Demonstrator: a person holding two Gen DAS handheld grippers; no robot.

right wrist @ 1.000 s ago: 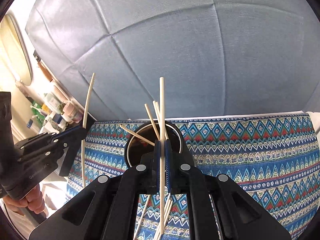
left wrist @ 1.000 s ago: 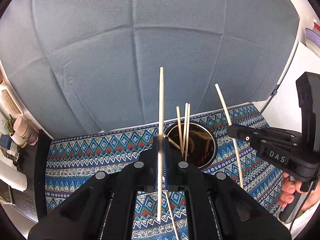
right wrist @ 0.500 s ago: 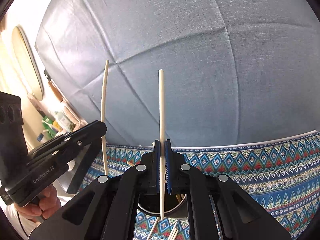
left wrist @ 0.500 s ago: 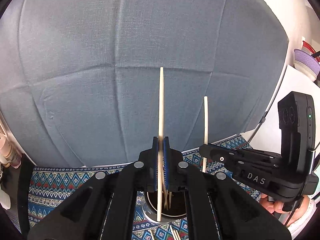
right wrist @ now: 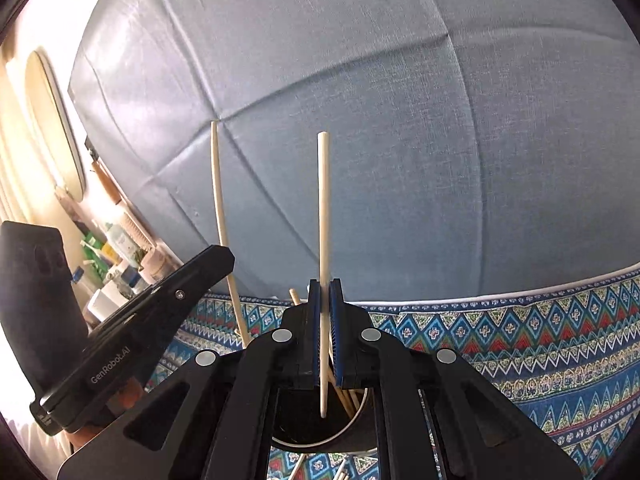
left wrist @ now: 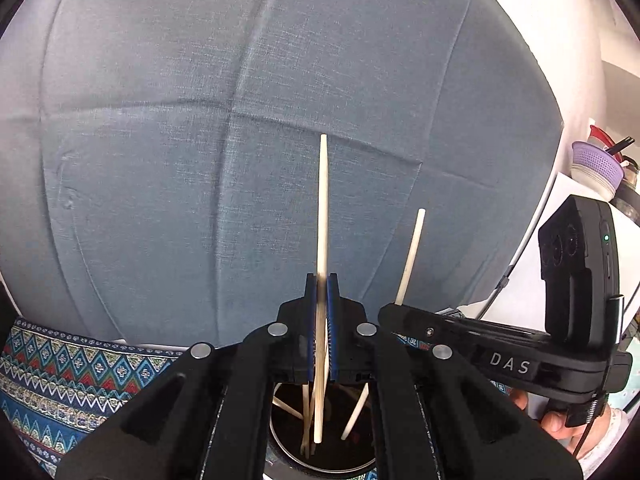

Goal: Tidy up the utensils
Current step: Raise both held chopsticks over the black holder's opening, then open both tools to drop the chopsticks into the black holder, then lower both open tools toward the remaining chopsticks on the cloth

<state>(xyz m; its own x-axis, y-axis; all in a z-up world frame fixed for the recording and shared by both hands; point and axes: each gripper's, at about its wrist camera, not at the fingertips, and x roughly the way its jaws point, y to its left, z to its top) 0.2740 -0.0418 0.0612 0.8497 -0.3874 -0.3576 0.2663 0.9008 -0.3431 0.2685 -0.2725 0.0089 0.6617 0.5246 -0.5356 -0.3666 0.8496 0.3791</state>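
Note:
My left gripper (left wrist: 321, 280) is shut on a pale wooden chopstick (left wrist: 322, 208) held upright, its lower tip inside the round metal holder (left wrist: 288, 446) below the fingers. Several chopsticks lean in that holder. My right gripper (right wrist: 324, 286) is likewise shut on an upright chopstick (right wrist: 323, 208), whose lower end hangs within the holder's (right wrist: 352, 426) rim. Each gripper shows in the other's view: the right gripper (left wrist: 390, 312) at right with its chopstick (left wrist: 409, 256), the left gripper (right wrist: 224, 258) at left with its chopstick (right wrist: 219, 208).
A blue patterned cloth (right wrist: 520, 344) covers the table. A grey-blue padded backrest (left wrist: 240, 120) rises close behind. Loose chopsticks (right wrist: 340, 474) lie on the cloth near the holder. Bottles (right wrist: 116, 248) crowd a shelf at left; a lilac basket (left wrist: 596, 168) sits at right.
Both grippers moved over the holder and lowered their chopsticks' tips into it. The views tilted up toward the backrest, and the holder slid from mid-frame to beneath the fingers.

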